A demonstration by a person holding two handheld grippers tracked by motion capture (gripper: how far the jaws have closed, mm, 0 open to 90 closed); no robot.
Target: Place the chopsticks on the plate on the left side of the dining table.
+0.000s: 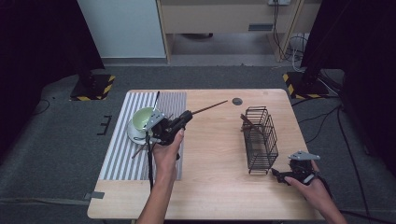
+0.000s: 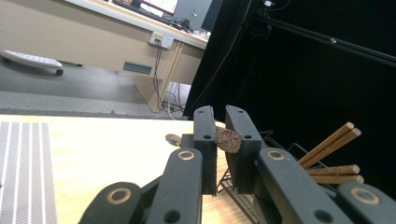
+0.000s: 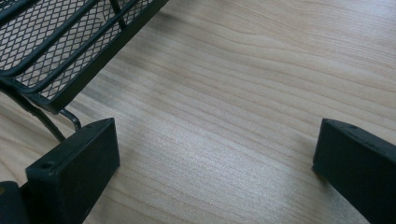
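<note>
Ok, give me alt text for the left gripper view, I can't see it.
The left gripper is shut on a chopstick, its end facing the camera. Beyond, more chopsticks stick out of a wire basket on the wooden table.

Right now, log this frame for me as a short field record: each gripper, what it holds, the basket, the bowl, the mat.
left gripper: shut on one chopstick, raised over the table, tip pointing toward the far right
right gripper: open, holding nothing, low over the wood beside the basket's near corner
wire basket: black, right half of table, chopsticks already inside
green bowl: on a white saucer
striped mat: left side, under the saucer
</note>
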